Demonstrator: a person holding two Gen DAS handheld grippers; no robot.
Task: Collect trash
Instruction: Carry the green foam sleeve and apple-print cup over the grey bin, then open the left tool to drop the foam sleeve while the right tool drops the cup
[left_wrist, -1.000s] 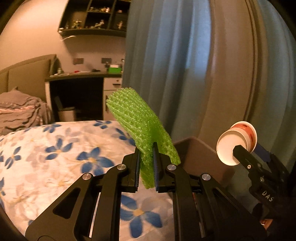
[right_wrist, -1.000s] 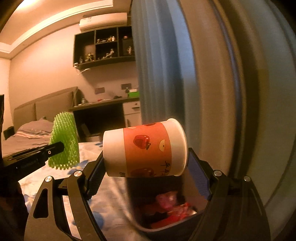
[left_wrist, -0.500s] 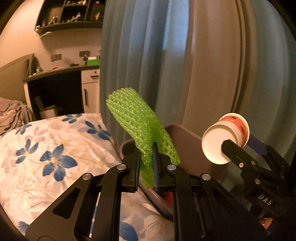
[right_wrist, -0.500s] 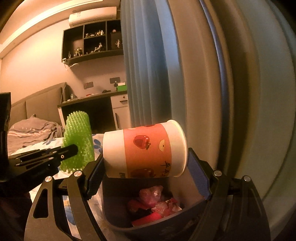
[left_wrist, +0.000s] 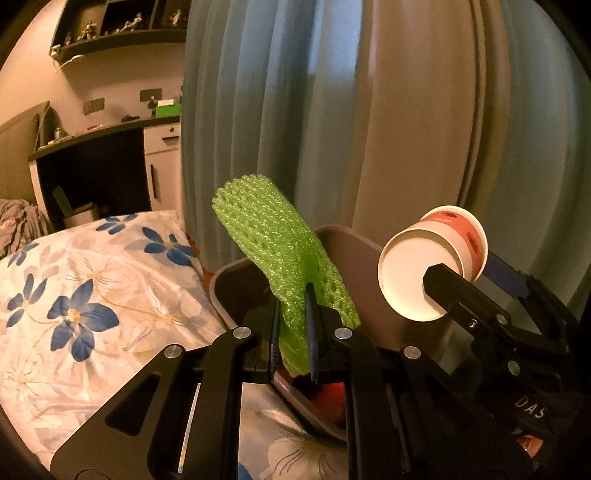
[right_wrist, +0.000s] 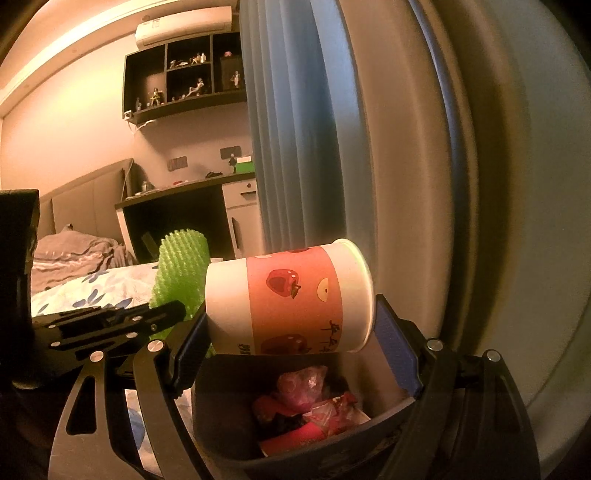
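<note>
My left gripper (left_wrist: 292, 325) is shut on a green foam net sleeve (left_wrist: 273, 254), held upright over the near rim of a dark trash bin (left_wrist: 347, 254). My right gripper (right_wrist: 288, 332) is shut on a paper cup (right_wrist: 291, 299) with an orange band and apple prints, held sideways above the bin (right_wrist: 218, 410). The bin holds pink and red wrappers (right_wrist: 314, 398). The cup (left_wrist: 432, 262) and the right gripper (left_wrist: 476, 299) show at the right of the left wrist view. The green sleeve (right_wrist: 181, 269) and the left gripper (right_wrist: 162, 314) show at the left of the right wrist view.
A bed with a blue-flowered cover (left_wrist: 92, 295) lies left of the bin. Blue-grey curtains (left_wrist: 332, 129) hang right behind the bin. A desk (right_wrist: 184, 195) and wall shelves (right_wrist: 184, 85) stand far back.
Both grippers have moved right and forward from over the bed to the bin, still holding the sleeve and the cup. The bin's inside has come into view.
</note>
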